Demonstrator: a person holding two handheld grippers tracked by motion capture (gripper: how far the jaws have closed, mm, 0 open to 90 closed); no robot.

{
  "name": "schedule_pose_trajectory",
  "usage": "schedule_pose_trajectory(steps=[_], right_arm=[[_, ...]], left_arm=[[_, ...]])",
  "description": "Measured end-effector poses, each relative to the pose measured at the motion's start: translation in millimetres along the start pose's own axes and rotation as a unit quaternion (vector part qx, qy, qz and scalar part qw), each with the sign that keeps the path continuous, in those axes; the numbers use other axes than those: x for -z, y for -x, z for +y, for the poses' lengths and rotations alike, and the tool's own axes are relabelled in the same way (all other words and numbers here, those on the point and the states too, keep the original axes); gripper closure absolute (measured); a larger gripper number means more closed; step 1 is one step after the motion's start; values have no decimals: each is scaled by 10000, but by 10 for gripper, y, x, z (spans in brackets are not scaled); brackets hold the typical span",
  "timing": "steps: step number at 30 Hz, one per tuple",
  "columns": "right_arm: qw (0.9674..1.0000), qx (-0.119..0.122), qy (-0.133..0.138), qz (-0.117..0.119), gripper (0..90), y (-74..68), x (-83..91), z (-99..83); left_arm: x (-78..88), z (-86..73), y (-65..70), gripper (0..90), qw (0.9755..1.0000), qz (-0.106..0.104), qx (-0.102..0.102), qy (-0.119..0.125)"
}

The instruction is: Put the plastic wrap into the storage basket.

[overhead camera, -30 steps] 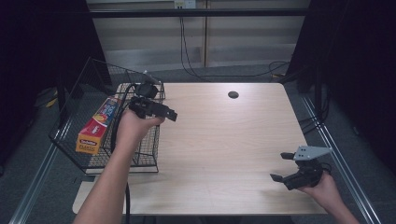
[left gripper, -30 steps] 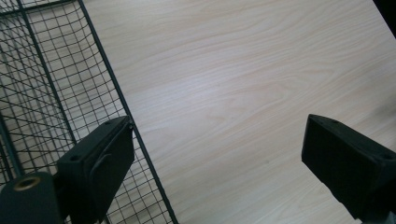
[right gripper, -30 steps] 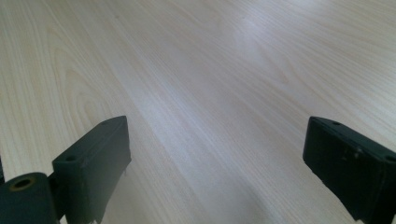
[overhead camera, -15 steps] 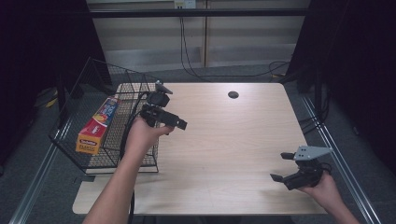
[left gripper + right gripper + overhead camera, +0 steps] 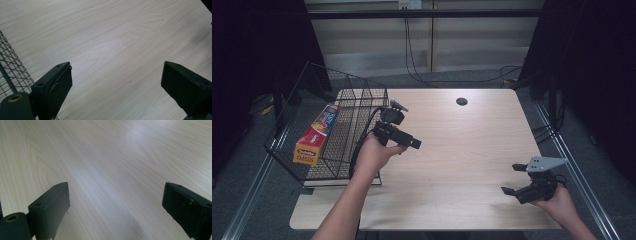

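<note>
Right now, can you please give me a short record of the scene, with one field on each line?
left gripper: open, nothing between its fingers, above the table beside the basket
right gripper: open, holds nothing, near the table's front right corner
wire basket: at the table's left edge
box: orange and red, lying inside the basket
table: light wood, dark round hole near the far edge

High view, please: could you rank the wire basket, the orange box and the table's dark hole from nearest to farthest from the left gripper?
From the left gripper:
1. Wire basket, just beside it, to its left.
2. Orange box, inside the basket, farther left.
3. Dark hole in the table's far side. Ranks 2 and 3 are close.
</note>
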State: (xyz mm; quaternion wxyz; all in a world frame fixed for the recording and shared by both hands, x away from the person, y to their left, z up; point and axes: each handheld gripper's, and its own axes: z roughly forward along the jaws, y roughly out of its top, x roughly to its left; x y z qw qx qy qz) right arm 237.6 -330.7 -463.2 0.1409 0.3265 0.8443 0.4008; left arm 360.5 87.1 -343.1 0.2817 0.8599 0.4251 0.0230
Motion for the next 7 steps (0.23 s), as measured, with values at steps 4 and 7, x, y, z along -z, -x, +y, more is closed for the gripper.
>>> schedule_pose_trajectory(steps=[4, 7], right_arm=[[10000, 6, -63, -15, 76, -7, -20, -6], [9999, 18, -152, -7, 74, -14, -56, -17]], left_arm=[[-87, -53, 52, 94, 9999, -99, -139, 24], [-153, -116, 105, 91, 9996, -115, -232, 61]])
